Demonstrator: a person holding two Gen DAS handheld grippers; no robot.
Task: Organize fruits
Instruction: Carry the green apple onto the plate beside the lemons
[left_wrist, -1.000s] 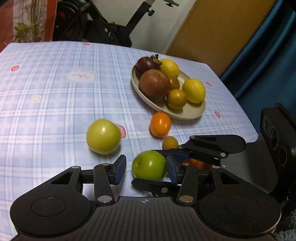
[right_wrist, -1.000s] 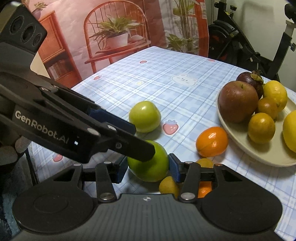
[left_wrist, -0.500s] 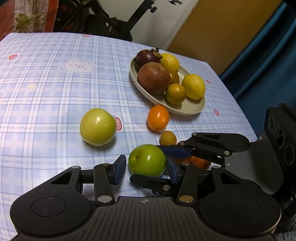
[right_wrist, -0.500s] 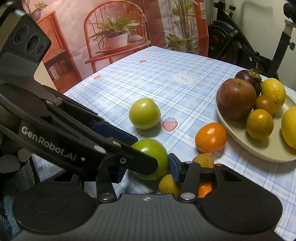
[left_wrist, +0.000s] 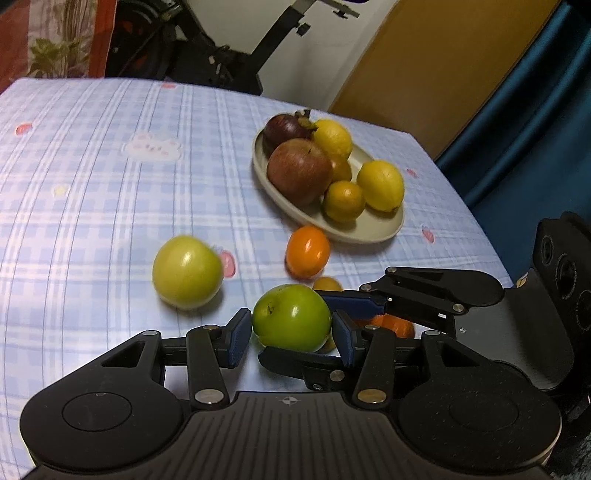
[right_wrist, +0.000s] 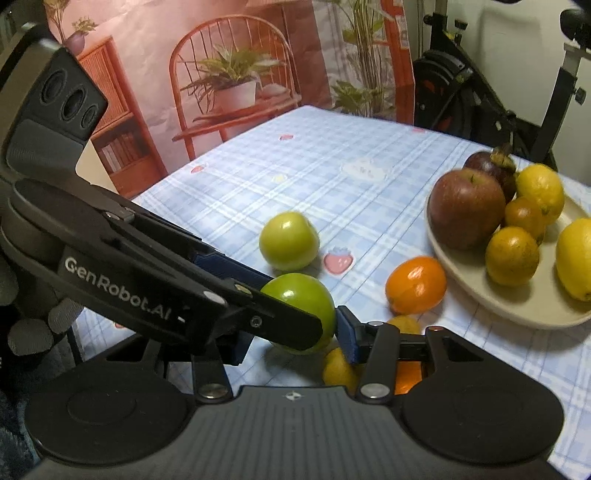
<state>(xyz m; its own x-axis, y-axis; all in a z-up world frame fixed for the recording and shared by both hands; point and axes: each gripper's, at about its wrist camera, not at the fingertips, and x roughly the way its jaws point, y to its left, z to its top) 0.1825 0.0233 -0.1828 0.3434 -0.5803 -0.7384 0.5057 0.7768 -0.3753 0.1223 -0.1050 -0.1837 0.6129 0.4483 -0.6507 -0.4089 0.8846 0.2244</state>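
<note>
Both your grippers crowd one fruit. The dark green apple (left_wrist: 291, 317) sits near the front edge of the checked tablecloth (left_wrist: 92, 155), and your left gripper (left_wrist: 291, 334) has its blue pads either side of it: the right pad looks to touch the skin, the left pad sits just beside it with maybe a sliver of gap, so I can't call that a firm clamp. Your right gripper (right_wrist: 295, 334) comes at the same apple from the other side; in the left wrist view one of its fingers (left_wrist: 354, 301) lies against the apple's right shoulder and the other runs under the front of it. In its own view the left pad is hidden behind your left gripper's arm, so whether it clamps the apple or just brackets it I cannot tell.

Loose on the cloth: a yellow-green apple (left_wrist: 187, 271) to the left, well apart from the grippers; an orange fruit (left_wrist: 307, 252) just beside the plate (left_wrist: 384, 232); two small yellow-orange fruits and another orange one tucked behind the right gripper's fingers, mostly hidden.

On the plate: red apple (left_wrist: 299, 170), mangosteen (left_wrist: 286, 127), two lemons, two small dull oranges, all packed touching. Both views slightly blurred.
</note>
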